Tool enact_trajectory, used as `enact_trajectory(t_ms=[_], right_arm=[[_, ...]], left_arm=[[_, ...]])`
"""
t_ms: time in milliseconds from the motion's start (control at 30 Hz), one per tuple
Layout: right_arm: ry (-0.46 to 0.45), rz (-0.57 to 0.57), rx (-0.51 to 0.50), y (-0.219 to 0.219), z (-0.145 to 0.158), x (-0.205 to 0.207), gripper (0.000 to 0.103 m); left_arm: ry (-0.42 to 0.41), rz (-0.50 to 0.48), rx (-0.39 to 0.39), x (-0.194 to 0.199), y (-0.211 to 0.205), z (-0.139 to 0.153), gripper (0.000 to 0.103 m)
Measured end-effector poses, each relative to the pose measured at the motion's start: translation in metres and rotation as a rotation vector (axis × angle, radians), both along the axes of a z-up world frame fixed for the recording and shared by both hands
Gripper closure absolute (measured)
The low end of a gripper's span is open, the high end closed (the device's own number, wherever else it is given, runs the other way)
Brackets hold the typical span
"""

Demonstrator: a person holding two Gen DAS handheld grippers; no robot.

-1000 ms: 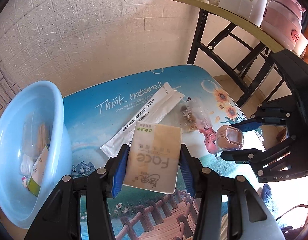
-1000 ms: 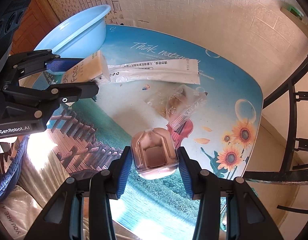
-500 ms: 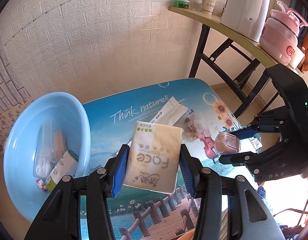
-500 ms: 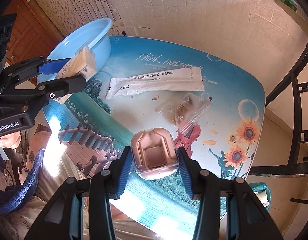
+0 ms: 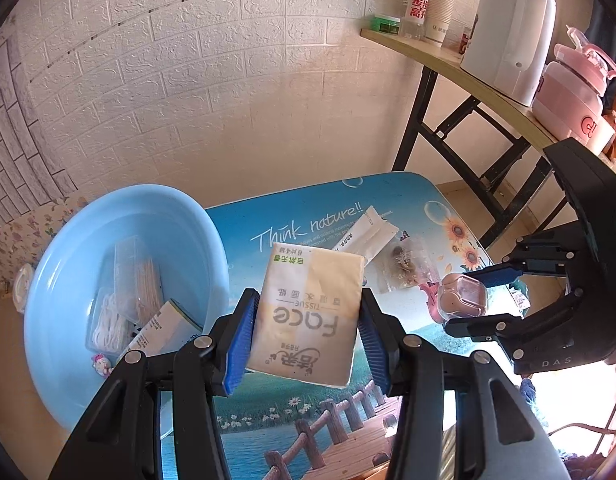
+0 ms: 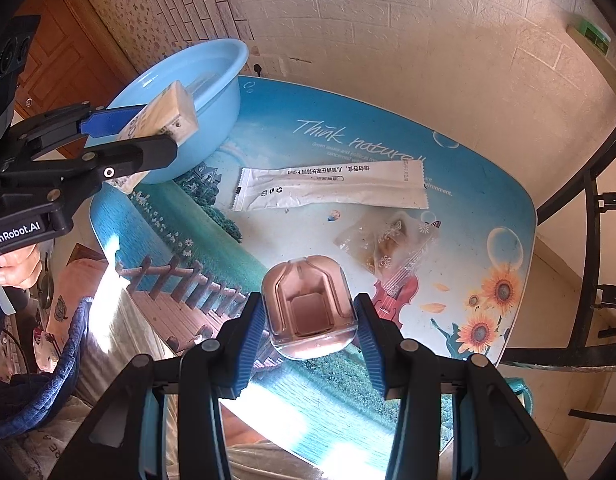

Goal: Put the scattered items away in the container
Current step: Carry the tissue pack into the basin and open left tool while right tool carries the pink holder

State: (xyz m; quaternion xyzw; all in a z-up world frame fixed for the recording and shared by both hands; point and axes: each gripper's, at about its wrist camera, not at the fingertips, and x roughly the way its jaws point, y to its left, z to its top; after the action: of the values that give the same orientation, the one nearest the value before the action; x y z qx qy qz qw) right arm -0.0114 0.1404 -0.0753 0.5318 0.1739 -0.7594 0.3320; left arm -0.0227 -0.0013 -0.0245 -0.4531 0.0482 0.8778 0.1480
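My left gripper [image 5: 306,334] is shut on a beige tissue pack [image 5: 310,314], held in the air beside the light blue basin [image 5: 48,320]. In the right wrist view the same tissue pack [image 6: 164,116] hangs near the basin [image 6: 212,92] rim. My right gripper [image 6: 310,330] is shut on a small clear pinkish case [image 6: 310,310], lifted above the table. Lying on the picture-printed table [image 6: 448,152] are a long white sachet [image 6: 332,188] and a clear snack packet [image 6: 388,240]. The basin holds several small items, among them a box [image 5: 160,332].
A shelf [image 5: 468,76] on black legs stands at the right with a white kettle [image 5: 508,36], a pink bottle [image 5: 572,92], cups and a bottle. A brick-pattern wall is behind the table. A person's hand [image 6: 16,268] grips the left tool.
Both grippers have risen with their loads. The tissue pack now hangs closer to the basin, and more of the basin's inside shows in the left wrist view.
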Motion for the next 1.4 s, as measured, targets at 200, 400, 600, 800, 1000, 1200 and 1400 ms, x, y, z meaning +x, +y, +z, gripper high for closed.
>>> enact_trajectory(t_ms=[200, 400, 600, 800, 1000, 1200, 1400], right_arm=[[0.020, 0.020, -0.002, -0.013, 0.008, 0.004, 0.056], [0.032, 0.045, -0.005, -0.026, 0.013, 0.008, 0.056], [0.045, 0.055, -0.020, -0.040, 0.020, 0.006, 0.056], [0.057, 0.083, -0.031, -0.062, 0.028, 0.007, 0.056], [0.065, 0.120, -0.034, -0.089, 0.033, 0.009, 0.056], [0.072, 0.157, -0.032, -0.116, 0.034, 0.012, 0.056], [0.090, 0.178, -0.032, -0.137, 0.040, 0.013, 0.056]], left_arm=[[0.010, 0.023, 0.006, 0.001, -0.015, 0.004, 0.056], [0.014, 0.053, 0.011, 0.001, -0.030, 0.008, 0.056], [0.036, 0.083, 0.007, 0.002, -0.052, 0.018, 0.056], [0.041, 0.114, 0.000, 0.001, -0.072, 0.021, 0.056], [0.036, 0.138, 0.004, 0.003, -0.091, 0.018, 0.056], [0.035, 0.157, -0.004, 0.004, -0.113, 0.021, 0.056], [0.045, 0.187, -0.005, 0.004, -0.136, 0.024, 0.056]])
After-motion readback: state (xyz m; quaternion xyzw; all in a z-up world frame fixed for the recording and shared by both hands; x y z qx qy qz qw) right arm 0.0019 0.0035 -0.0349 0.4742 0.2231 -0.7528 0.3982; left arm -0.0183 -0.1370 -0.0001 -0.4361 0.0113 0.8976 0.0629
